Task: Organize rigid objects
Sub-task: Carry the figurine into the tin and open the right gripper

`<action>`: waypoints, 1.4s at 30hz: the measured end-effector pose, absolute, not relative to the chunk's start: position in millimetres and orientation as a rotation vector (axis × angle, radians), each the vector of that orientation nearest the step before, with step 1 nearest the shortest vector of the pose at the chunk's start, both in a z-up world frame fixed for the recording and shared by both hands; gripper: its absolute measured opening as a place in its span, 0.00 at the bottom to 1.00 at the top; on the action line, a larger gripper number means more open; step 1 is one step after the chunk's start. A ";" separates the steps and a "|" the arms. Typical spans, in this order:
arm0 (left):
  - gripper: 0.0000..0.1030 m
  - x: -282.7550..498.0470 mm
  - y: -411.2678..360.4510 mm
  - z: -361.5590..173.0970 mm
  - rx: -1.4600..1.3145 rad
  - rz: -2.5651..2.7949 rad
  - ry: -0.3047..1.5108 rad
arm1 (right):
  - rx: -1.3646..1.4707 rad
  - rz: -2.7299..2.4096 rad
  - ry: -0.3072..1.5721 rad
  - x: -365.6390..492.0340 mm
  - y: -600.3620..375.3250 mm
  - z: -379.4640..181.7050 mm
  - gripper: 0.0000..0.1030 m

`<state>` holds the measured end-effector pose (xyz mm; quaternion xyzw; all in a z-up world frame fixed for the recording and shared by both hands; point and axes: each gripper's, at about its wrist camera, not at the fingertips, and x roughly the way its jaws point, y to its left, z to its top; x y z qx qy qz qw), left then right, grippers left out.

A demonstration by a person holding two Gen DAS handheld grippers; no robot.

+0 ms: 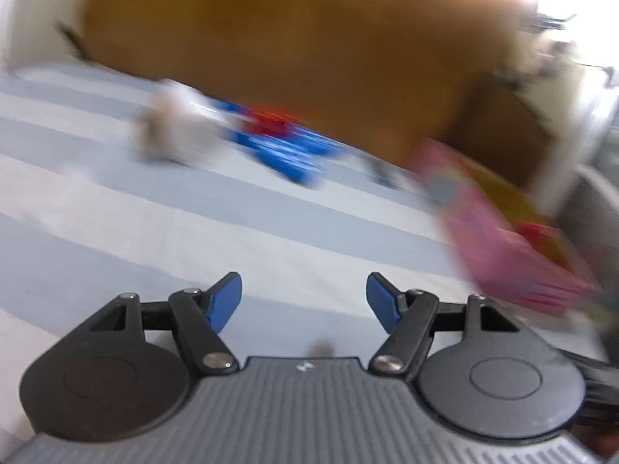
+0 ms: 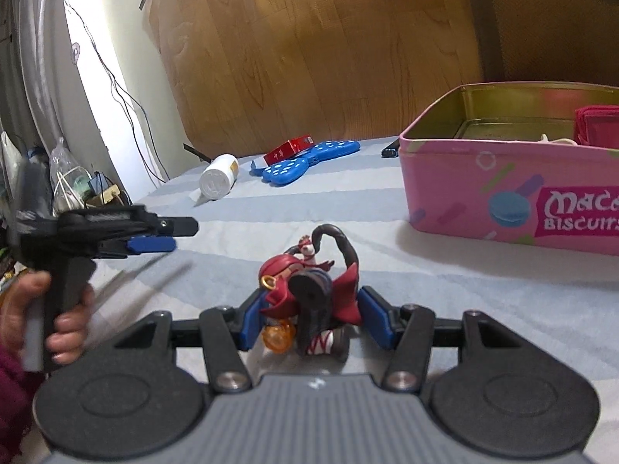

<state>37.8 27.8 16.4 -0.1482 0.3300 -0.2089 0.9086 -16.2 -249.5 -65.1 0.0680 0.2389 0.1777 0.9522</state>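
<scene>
One figurine (image 2: 309, 305) sits between right tool's (image 2: 311, 323) fingers.

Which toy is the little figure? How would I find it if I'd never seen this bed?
Start at the big pink biscuit tin on the striped sheet, then look nearer the camera. The figure sits between the right gripper fingers. It alone has red hair, a red cape and a curling dark tail.

The left gripper (image 1: 304, 297) hangs open and empty, its handle held in the left hand (image 2: 58, 317). The right gripper (image 2: 311, 319) has its jaws part-way apart.
</scene>
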 end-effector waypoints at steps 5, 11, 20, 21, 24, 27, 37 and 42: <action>0.72 35.0 -12.3 27.8 -0.401 -0.716 0.764 | 0.138 0.363 0.484 -15.8 -249.3 -65.4 0.51; 0.69 42.9 -57.5 17.1 -0.435 -0.855 0.884 | 0.151 0.375 0.435 -23.5 -252.7 -63.8 0.51; 0.64 69.3 -116.2 77.8 -0.361 -0.946 0.761 | 0.106 0.239 0.243 -30.0 -285.2 -18.7 0.51; 0.64 75.9 -129.2 85.5 -0.331 -0.955 0.738 | 0.082 0.212 0.217 -27.4 -290.4 -11.0 0.51; 0.66 97.9 -165.3 93.4 -0.267 -0.953 0.704 | 0.039 0.135 0.192 -9.2 -308.8 5.7 0.51; 0.66 122.6 -199.7 87.0 -0.176 -0.906 0.703 | 0.064 0.102 0.272 24.7 -331.4 11.9 0.50; 0.69 167.5 -221.8 66.0 -0.083 -0.675 0.706 | 0.074 -0.028 0.415 100.6 -350.9 11.1 0.65; 0.69 137.9 -192.2 77.9 -0.082 -0.663 0.615 | 0.200 -0.059 0.301 52.1 -367.3 5.5 0.65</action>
